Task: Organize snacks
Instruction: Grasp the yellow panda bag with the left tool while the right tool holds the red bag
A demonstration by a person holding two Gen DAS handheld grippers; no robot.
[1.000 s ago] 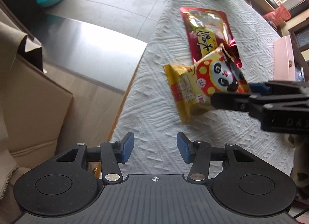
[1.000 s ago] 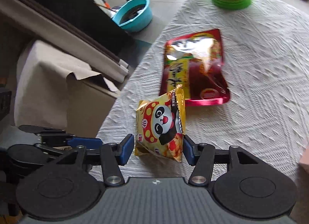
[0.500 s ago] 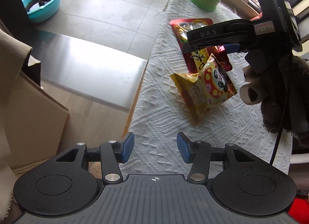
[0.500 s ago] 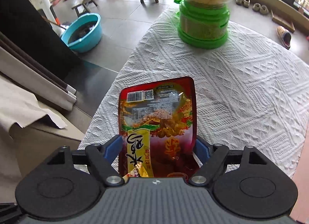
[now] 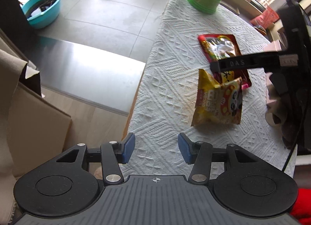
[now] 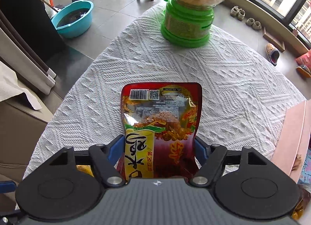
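Note:
A red snack pouch (image 6: 161, 112) lies flat on the white cloth-covered table (image 6: 243, 81). My right gripper (image 6: 158, 147) straddles its near half from above, jaws closing, and both blue pads touch the pouch's buckled side edges. In the left wrist view one black finger of that gripper (image 5: 239, 62) crosses the red pouch (image 5: 219, 44). A yellow panda snack bag (image 5: 217, 104) lies loose just in front of the pouch. My left gripper (image 5: 155, 149) hovers open over the table's near left edge with nothing between its pads.
A green-based jar of round snacks (image 6: 186, 28) stands at the table's far end. A pink box (image 6: 291, 137) lies along the right edge. Left of the table are a cardboard box (image 5: 29, 118), a steel bench (image 5: 87, 69) and a teal basin (image 5: 42, 7).
The right gripper let go of the yellow panda bag, moved forward over the red pouch and narrowed its jaws onto the pouch's sides. The left gripper stayed almost still.

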